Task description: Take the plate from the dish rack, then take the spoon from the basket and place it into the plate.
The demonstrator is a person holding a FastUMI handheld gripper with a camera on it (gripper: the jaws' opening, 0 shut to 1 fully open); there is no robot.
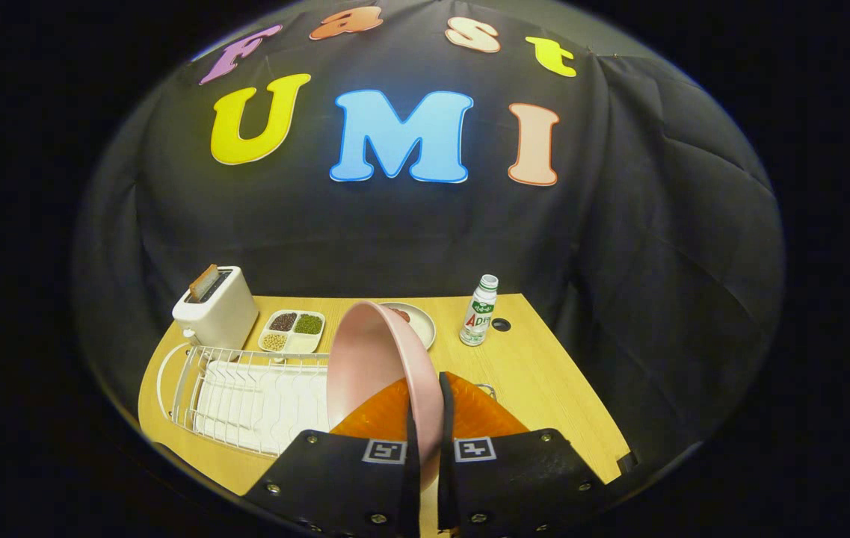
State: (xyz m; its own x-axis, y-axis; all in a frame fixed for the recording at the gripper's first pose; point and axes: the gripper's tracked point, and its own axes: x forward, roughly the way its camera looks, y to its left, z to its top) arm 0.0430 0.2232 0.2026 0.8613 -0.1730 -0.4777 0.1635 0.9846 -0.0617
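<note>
Pink plate (376, 359) held on edge, rim pinched between fingers of gripper (425, 448), jaws nearly closed on it; lifted above dish rack (245, 396) just ahead-left; step one under way; next, set plate flat on table (544, 373), then find spoon basket, unseen; toaster (215, 308), bottle (479, 311) beyond.

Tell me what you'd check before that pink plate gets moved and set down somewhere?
1. Grip: gripper fingers pinch the rim of the pink plate from both sides: ok.
2. Plate lifted off the dish rack: looks ok, held on edge above it.
3. Bare table to the right of the fingers for setting it down: ok.
4. Bottle stands well beyond that spot: ok.
5. Small dish behind the plate, gap to it: cannot tell.
6. Spoon and basket located: cannot tell.
</note>
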